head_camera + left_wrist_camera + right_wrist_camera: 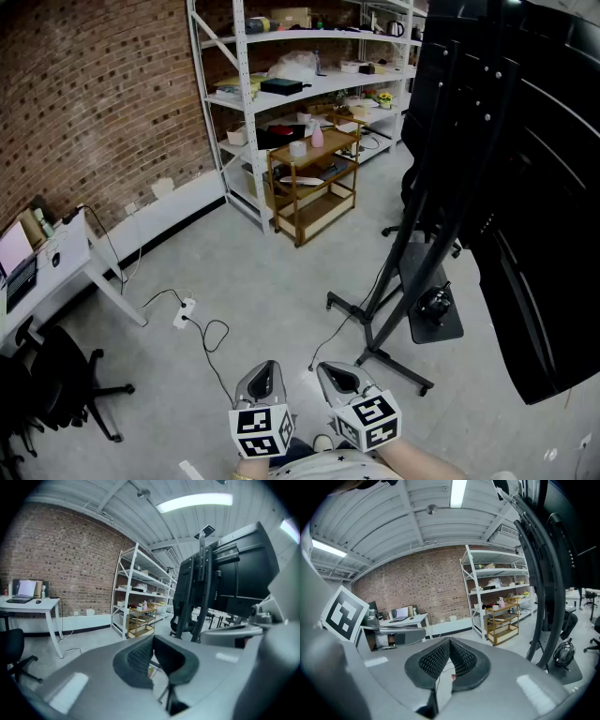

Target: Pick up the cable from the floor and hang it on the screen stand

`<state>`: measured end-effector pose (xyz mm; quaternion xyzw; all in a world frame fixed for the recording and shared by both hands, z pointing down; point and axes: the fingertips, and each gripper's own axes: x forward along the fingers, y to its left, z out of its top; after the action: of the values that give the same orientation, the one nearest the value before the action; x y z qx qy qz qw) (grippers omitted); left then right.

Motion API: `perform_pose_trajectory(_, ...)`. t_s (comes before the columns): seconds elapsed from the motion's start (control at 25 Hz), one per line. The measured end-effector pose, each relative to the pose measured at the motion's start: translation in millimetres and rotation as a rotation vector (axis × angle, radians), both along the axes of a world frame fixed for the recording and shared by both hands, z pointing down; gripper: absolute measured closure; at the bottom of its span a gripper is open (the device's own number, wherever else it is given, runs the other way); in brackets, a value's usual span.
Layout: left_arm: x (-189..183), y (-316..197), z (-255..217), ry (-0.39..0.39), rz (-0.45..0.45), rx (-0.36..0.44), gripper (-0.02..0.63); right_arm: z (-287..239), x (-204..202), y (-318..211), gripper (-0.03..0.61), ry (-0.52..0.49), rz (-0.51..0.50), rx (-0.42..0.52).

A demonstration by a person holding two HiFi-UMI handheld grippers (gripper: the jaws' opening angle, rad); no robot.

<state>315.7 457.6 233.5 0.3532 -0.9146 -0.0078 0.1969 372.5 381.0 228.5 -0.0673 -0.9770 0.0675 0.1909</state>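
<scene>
Both grippers are held low at the near edge. Left gripper [265,370]: jaws closed, nothing between. Right gripper [336,373]: jaws closed, empty. The cable [214,335] lies looped on bare floor just ahead, left of the screen stand [410,246] base legs. Open concrete extends beyond, bounded by the desk [70,267], wooden cart [314,187] and shelving [246,112].

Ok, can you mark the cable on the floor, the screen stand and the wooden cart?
cable [217,322], head view, top of its loop on the floor.
screen stand [403,246], head view, on its slanted black upright.
wooden cart [323,208], head view, bare part of the bottom shelf.
</scene>
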Motion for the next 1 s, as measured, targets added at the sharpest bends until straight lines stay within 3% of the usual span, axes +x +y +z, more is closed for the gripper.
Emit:
perform_pose_trajectory(0.32, -21, 22, 16, 0.022, -0.093, -0.010, 0.607, 13, -11, -45, 0.580, 0.011, 0.055, -0.015)
perform_pose_trajectory(0.52, -60, 29, 30, 0.042, -0.118, -0.031, 0.607, 28, -51, -43, 0.580, 0.037, 0.034, -0.022)
perform_pose_trajectory(0.76, -155, 31, 45, 0.047, -0.103, -0.047, 0.607, 48, -132, -32, 0.580, 0.074, 0.042, -0.022)
perform_pose_trajectory(1.0, -283, 4, 46, 0.041, 0.018, -0.064, 0.607, 47, -257, -46, 0.580, 0.069, 0.117, 0.004)
